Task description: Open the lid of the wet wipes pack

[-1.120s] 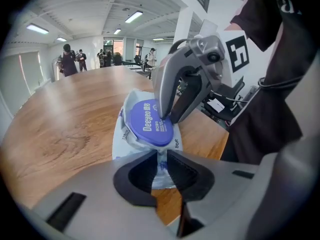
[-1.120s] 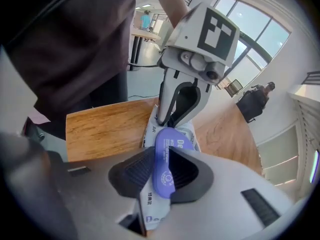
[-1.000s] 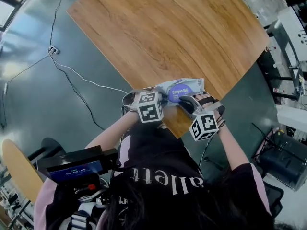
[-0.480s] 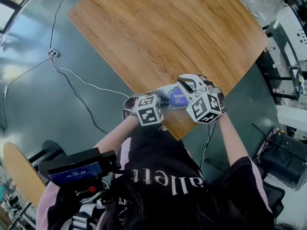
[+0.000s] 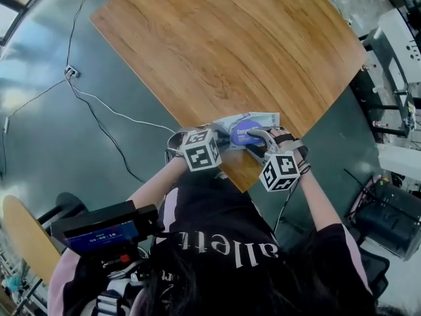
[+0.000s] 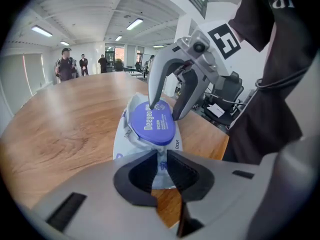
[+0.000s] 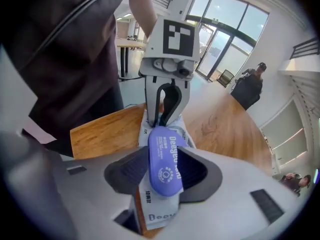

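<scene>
The white wet wipes pack lies at the near corner of the wooden table, its purple oval lid flat on top. My left gripper is shut on the pack's crimped end, seen in the left gripper view just below the lid. My right gripper comes at the pack from the opposite end. In the right gripper view its jaws are opening, with the lid between them and the pads not pressing on it. The left gripper shows beyond, pinching the pack.
The table's edge runs right by the pack, with dark floor beyond and cables at the left. A round wooden seat is at the lower left. People stand far off in the room.
Half a second ago the right gripper was raised over the pack; it has come back down and now straddles the lid with wider jaws. The left gripper and the pack stayed put.
</scene>
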Action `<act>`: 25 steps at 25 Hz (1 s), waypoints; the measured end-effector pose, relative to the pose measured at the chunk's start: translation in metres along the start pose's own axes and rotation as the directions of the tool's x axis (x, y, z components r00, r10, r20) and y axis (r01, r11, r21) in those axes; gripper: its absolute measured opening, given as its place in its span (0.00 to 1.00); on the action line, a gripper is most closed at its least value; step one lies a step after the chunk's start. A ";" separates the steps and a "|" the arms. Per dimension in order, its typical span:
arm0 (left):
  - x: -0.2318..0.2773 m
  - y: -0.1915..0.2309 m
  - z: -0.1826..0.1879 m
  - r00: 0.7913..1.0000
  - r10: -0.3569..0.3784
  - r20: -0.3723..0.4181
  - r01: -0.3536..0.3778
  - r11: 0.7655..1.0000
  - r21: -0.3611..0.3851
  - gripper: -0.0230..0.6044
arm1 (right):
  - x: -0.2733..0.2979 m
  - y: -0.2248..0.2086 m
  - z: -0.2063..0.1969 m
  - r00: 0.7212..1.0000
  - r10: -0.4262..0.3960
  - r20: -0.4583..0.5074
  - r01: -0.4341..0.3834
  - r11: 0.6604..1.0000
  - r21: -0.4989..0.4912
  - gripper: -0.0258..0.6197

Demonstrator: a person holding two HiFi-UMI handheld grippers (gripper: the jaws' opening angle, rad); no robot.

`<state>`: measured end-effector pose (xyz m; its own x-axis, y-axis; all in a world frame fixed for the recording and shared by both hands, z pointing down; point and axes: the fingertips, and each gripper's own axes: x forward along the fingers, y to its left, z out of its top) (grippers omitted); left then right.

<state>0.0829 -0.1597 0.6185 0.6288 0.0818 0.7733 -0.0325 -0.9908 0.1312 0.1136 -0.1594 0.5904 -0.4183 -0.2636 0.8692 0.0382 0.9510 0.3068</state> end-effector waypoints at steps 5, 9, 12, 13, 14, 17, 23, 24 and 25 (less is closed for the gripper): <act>0.000 0.002 0.002 1.000 0.002 0.001 -0.002 1.000 -0.001 0.13 | -0.009 -0.008 0.005 1.000 0.001 0.015 -0.001 1.000 0.000 0.29; 0.000 0.003 0.003 1.000 0.006 0.007 -0.006 1.000 -0.001 0.13 | -0.033 -0.036 0.014 0.991 -0.082 0.104 0.066 0.987 0.149 0.29; 0.000 0.003 0.002 1.000 0.004 0.009 -0.004 1.000 0.000 0.13 | -0.042 -0.065 0.020 0.976 -0.160 0.150 0.118 0.960 0.254 0.29; 0.000 0.003 0.002 1.000 0.004 0.010 -0.004 1.000 0.000 0.13 | -0.042 -0.076 0.022 0.969 -0.188 0.159 0.137 0.949 0.283 0.29; 0.001 0.003 0.002 1.000 0.004 0.012 -0.004 1.000 -0.001 0.13 | -0.041 -0.087 0.023 0.964 -0.212 0.163 0.154 0.938 0.310 0.29; 0.002 0.004 0.000 1.000 0.011 0.023 -0.011 1.000 -0.006 0.13 | -0.024 -0.112 0.017 0.960 -0.239 0.143 0.170 0.910 0.379 0.29; 0.003 0.006 0.001 0.998 0.029 0.058 -0.027 0.999 -0.036 0.13 | 0.016 -0.133 -0.001 0.976 -0.200 0.091 0.133 0.866 0.482 0.30; 0.003 0.007 0.001 0.998 0.032 0.063 -0.029 0.999 -0.037 0.13 | 0.018 -0.135 -0.002 0.978 -0.189 0.084 0.126 0.866 0.484 0.30; 0.002 0.007 0.002 0.997 0.034 0.066 -0.032 0.999 -0.038 0.13 | 0.020 -0.137 -0.002 0.980 -0.181 0.080 0.121 0.866 0.485 0.30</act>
<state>0.0853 -0.1668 0.6203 0.6770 0.0405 0.7349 -0.0818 -0.9882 0.1298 0.1021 -0.2947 0.5665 -0.4892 -0.4178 0.7656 -0.4572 0.8704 0.1829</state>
